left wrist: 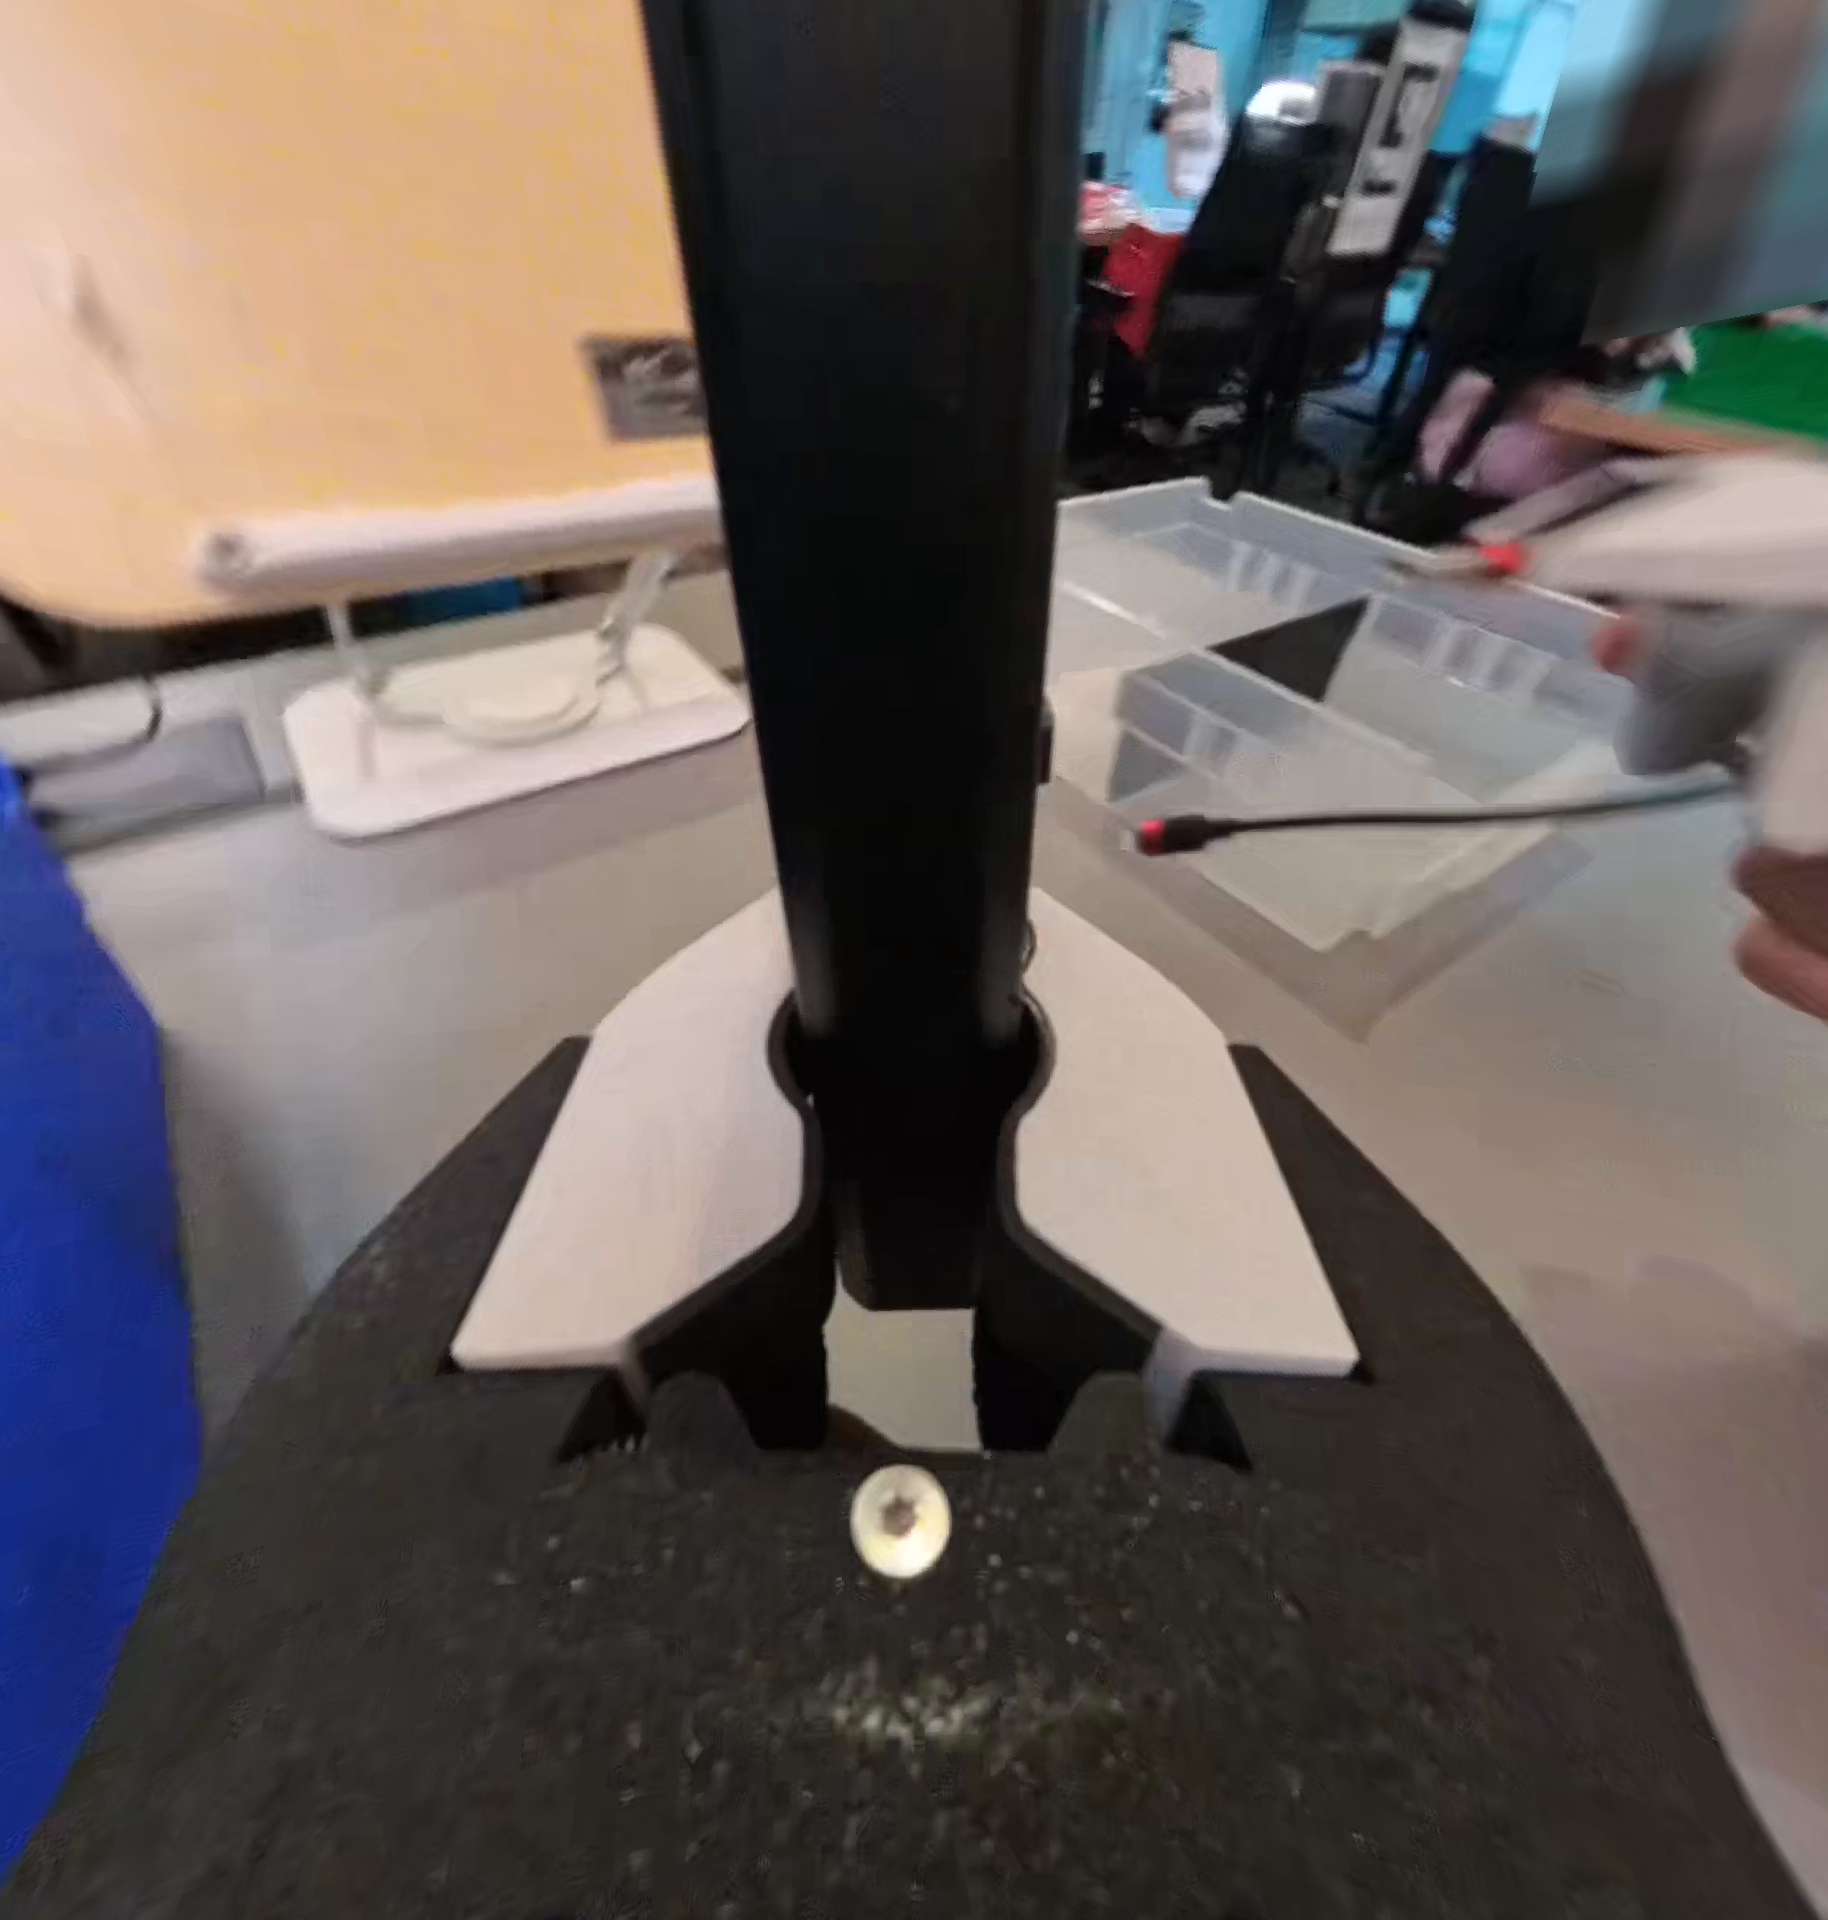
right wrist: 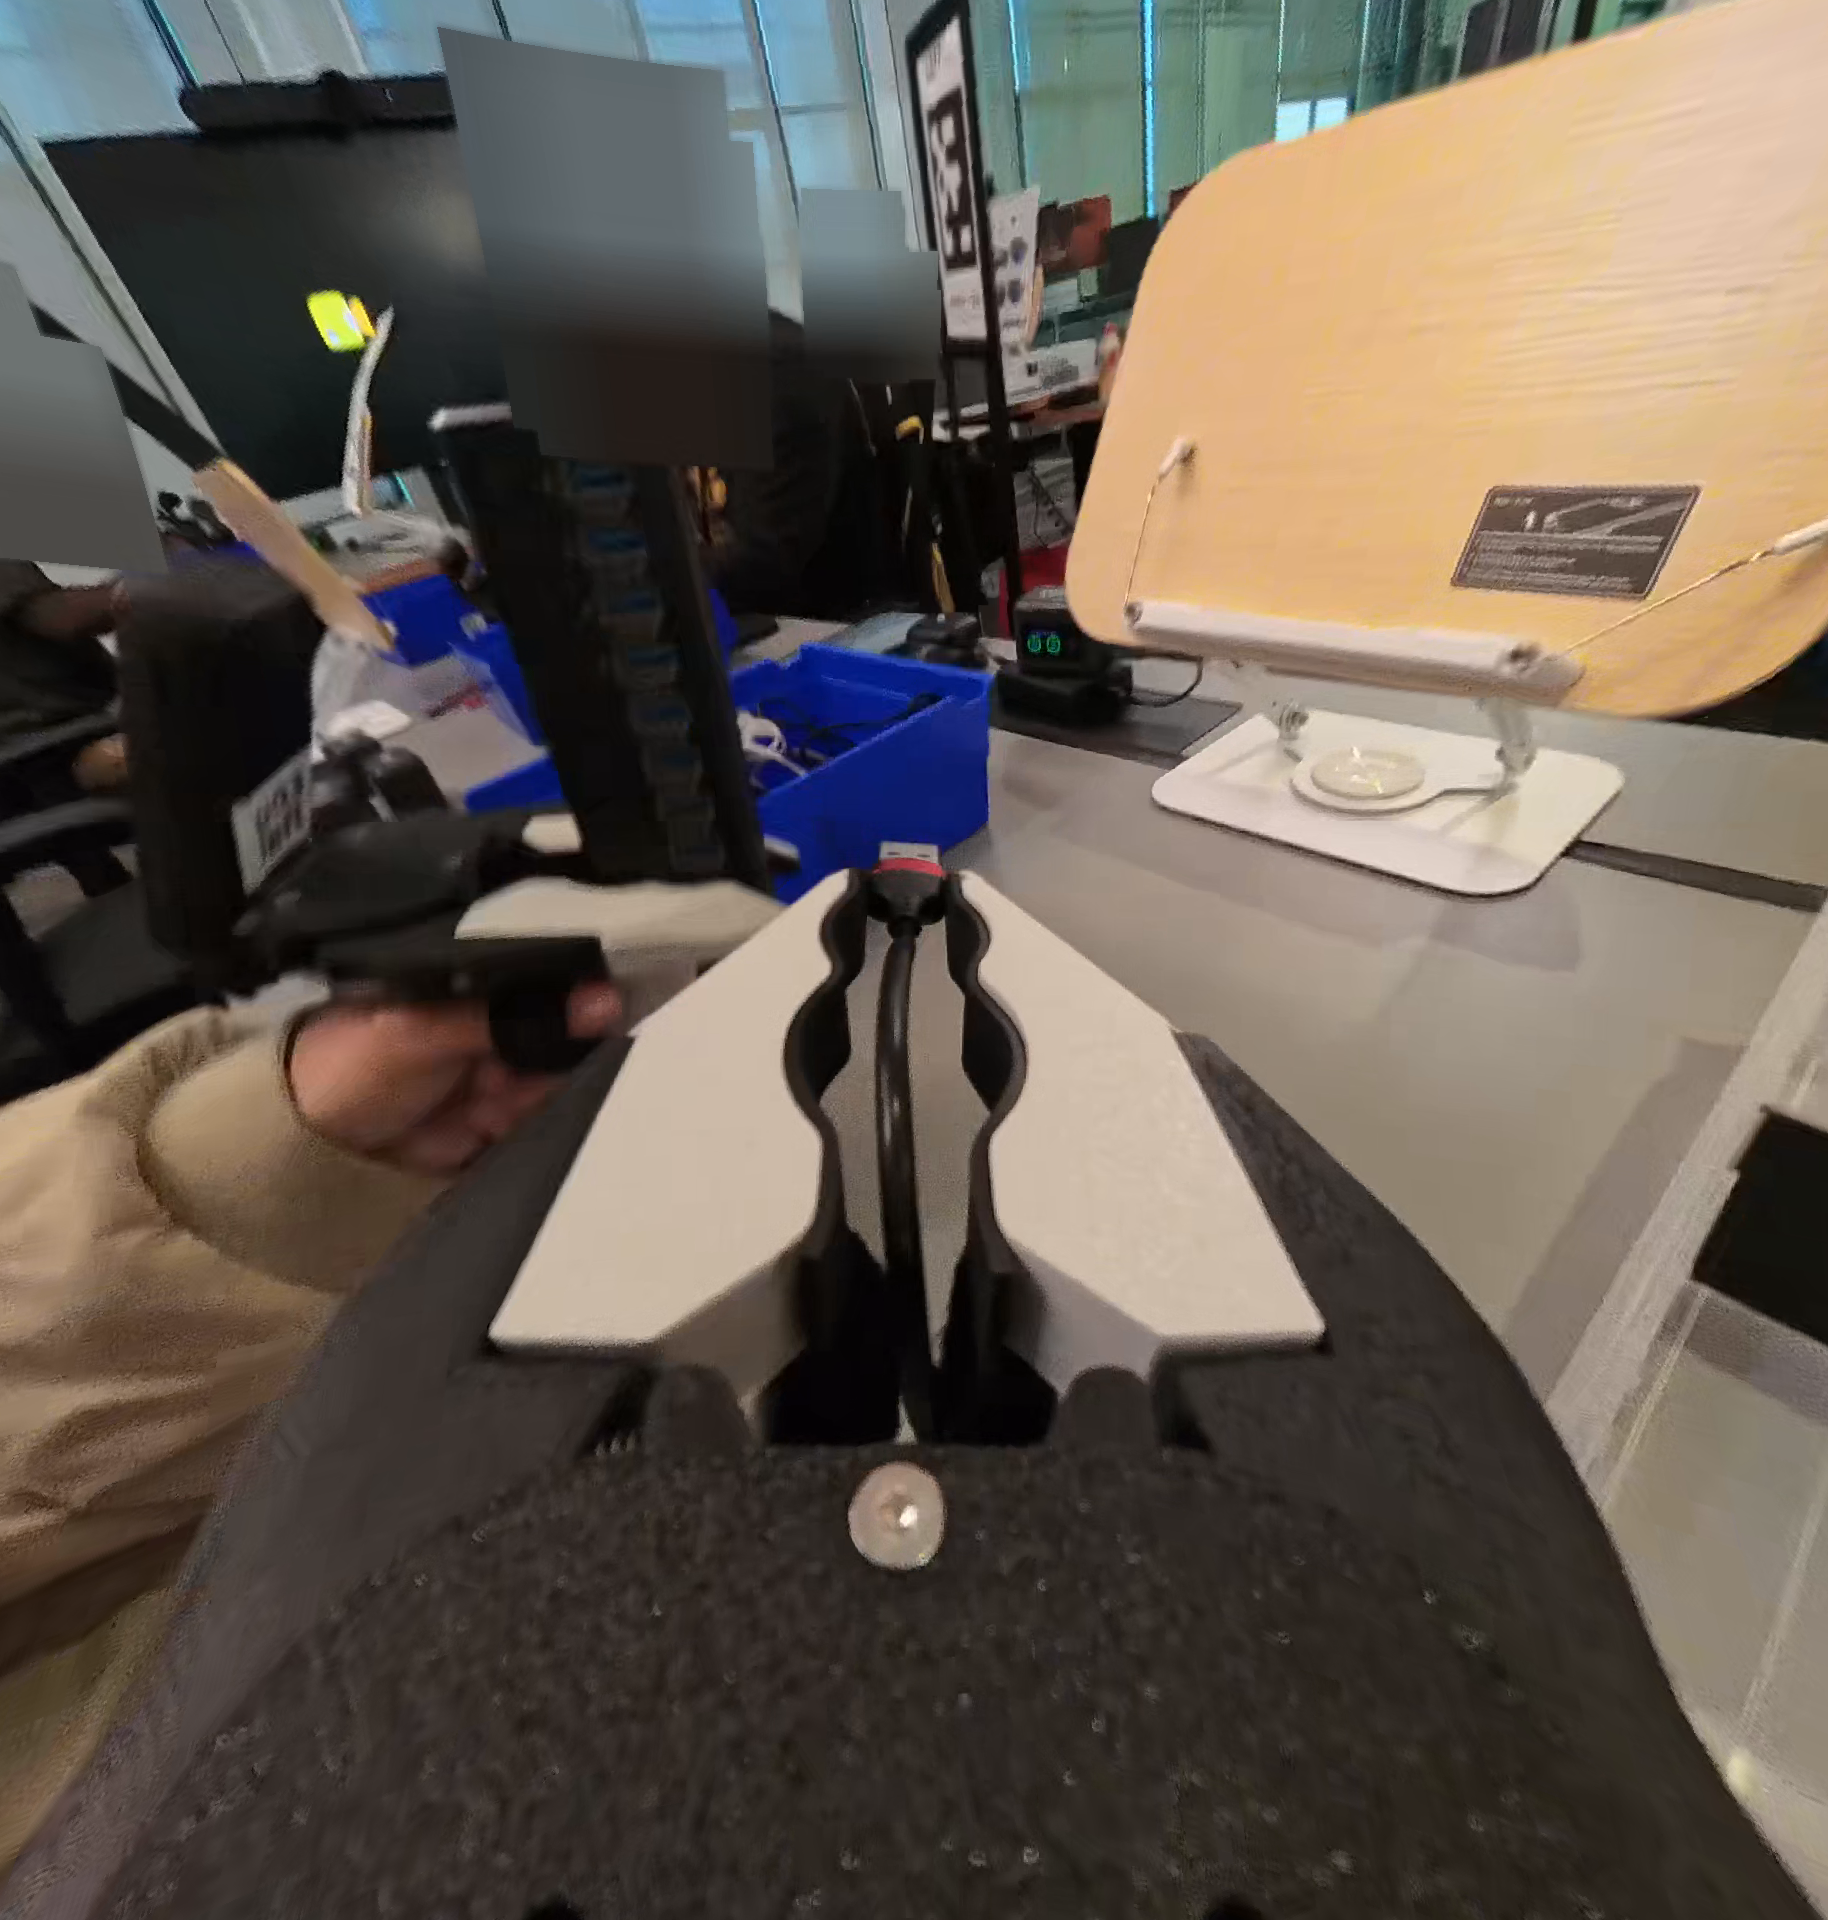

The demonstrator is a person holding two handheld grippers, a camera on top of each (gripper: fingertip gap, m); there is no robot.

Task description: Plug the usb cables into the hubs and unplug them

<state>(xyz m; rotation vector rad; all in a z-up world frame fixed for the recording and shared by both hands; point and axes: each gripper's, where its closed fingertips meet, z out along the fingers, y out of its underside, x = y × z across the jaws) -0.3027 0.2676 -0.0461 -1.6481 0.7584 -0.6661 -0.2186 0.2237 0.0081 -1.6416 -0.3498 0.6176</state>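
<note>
Now 1 hub [left wrist: 868, 520], 1 cable [right wrist: 897, 1091], both gripped.

bright, even indoor light; soft shadows, blurred backgrounds, wide-angle bending at the edges.

Grey tabletop [right wrist: 1357, 987]. Pale wooden board [right wrist: 1492, 343] tilted on white stand [right wrist: 1398, 800], dark label on its face. Blue bin [right wrist: 889, 758] of tangled cords beside it; clear compartment tray [left wrist: 1336, 665] at table's right edge. Behind: glazed partitions [right wrist: 1097, 94], black office chairs [left wrist: 1232, 270], cluttered desks, green surface [left wrist: 1783, 379] far off. Even indoor light.
</note>
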